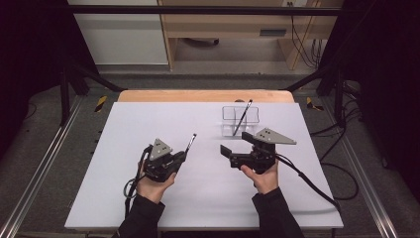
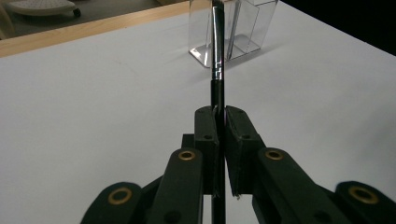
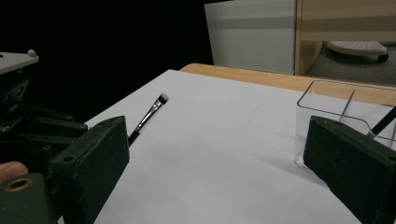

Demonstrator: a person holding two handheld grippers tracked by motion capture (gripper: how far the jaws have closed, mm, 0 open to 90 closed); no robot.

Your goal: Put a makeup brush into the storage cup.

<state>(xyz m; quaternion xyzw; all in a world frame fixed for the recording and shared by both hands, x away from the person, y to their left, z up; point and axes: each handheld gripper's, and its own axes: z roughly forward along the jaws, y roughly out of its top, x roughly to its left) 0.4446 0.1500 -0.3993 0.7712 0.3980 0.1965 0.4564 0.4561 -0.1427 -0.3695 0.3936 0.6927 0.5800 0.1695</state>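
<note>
Nearest the table's point(image 1: 148, 208) front edge, the person's two hands came in side by side, each carrying a gripper. The left gripper point(image 1: 179, 157) sat left of the table's middle with its fingers point(image 2: 207, 135) clamped on the handle of a thin brush point(image 1: 191, 142). In the left gripper view the dark handle ran straight up between the two pads, the metal ferrule above them, aimed toward the holder beyond. In the right gripper view the brush's pale tip point(image 3: 163, 98) stood clear of the table, tilted up and away.

The right gripper point(image 1: 227, 151) hung to the right of the middle, its fingers point(image 3: 93, 154) spread wide with nothing between them, only bare table showing in the gap.

Farther back, toward the far right part of the table but well short of its far edge, stood a clear holder point(image 1: 240, 120) with compartments. One dark brush point(image 1: 243, 116) already leaned in it, handle down, top sticking out above the rim. Which compartment held it was hard to make out through the clear walls; it looked like a middle one.

By the look of things the work was partly done: one brush stowed, a second picked up and in hand but still well apart from the holder. What seemed left was carrying that brush across and dropping it in. No other loose brushes lay on the table.
</note>
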